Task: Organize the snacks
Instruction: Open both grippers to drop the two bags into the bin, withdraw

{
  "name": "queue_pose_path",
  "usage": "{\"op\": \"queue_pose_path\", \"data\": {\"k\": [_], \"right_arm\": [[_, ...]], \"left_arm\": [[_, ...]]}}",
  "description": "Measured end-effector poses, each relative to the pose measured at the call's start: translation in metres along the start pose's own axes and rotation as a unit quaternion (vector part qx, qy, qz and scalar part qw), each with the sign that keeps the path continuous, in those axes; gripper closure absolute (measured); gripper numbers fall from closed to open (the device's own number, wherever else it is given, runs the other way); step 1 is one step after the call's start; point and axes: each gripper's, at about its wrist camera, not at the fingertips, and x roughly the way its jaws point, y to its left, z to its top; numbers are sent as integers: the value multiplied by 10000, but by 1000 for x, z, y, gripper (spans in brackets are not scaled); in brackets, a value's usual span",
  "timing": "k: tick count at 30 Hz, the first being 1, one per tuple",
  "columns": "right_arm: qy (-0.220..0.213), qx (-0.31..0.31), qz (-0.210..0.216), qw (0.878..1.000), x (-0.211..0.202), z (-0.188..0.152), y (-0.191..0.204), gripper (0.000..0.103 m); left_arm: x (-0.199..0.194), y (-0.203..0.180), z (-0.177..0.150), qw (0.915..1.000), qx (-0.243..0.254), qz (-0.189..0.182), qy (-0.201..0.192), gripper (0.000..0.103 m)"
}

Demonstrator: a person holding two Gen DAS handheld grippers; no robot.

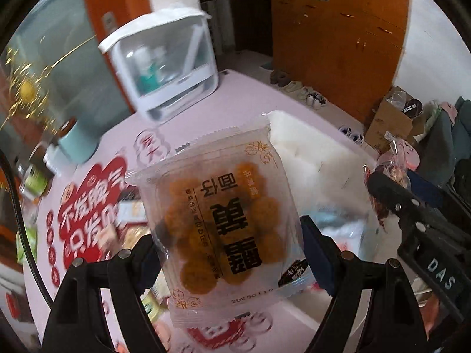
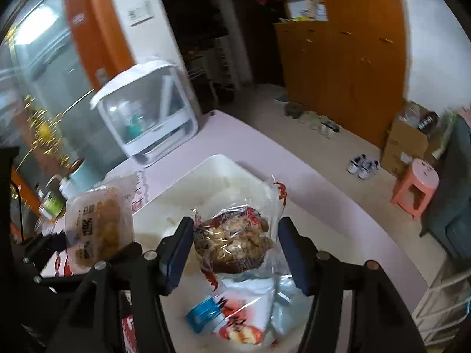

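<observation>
Left gripper (image 1: 228,236) jaws clamp clear pack (image 1: 219,220) (orange balls) — right gripper (image 2: 235,253) jaws loose around bag (image 2: 235,244).

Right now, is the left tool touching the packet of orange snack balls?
Touching: the left wrist view shows the left tool with both pads pressed against the packet.
</observation>
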Motion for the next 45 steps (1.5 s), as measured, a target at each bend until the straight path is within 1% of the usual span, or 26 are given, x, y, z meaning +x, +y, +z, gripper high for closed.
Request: {"op": "queue_pose_path", "data": {"k": [3, 6, 7, 9, 10, 11, 13, 14, 16, 18, 29, 35, 40, 45], "right_arm": [[66, 194, -74, 9998, 12, 4, -13, 40], [315, 345, 16, 9989, 23, 4, -20, 39], [387, 365, 16, 9986, 26, 3, -21, 38], [431, 323, 31, 9985, 28, 1, -22, 31], [429, 275, 12, 9987, 29, -2, -22, 26], [437, 244, 5, 9987, 30, -4, -21, 24], [475, 248, -4, 9986, 31, -6, -20, 23], [506, 266, 6, 9984, 33, -8, -21, 24], [571, 298, 30, 9979, 35, -11, -21, 23], [589, 312, 59, 9978, 35, -13, -20, 24], [492, 140, 148, 9986, 23, -19, 7, 24], [430, 51, 232, 9988, 11, -26, 21, 24], [419, -11, 332, 9986, 2, -33, 34, 24], [367, -199, 538, 9977, -12, -38, 54, 24]], "left_arm": [[19, -23, 13, 9997, 185, 121, 59, 20], [42, -37, 16, 9991, 290, 134, 261, 17], [49, -39, 16, 9989, 300, 109, 330, 16], [62, -45, 16, 9981, 312, 5, 540, 16], [67, -45, 15, 9975, 307, -33, 637, 16], [74, -44, 14, 9967, 297, -79, 745, 16], [79, -45, 10, 9958, 277, -101, 870, 14], [81, -44, 8, 9957, 273, -61, 888, 9], [77, -43, 5, 9967, 273, 13, 766, 0], [71, -37, 4, 9978, 244, 39, 615, 1], [40, -1, -6, 9983, -135, 0, 565, 1], [20, 24, -24, 9979, -375, 73, 526, 1], [3, 38, -39, 9978, -452, 164, 465, 1], [-19, 57, -57, 9974, -581, 216, 363, 1]]}}
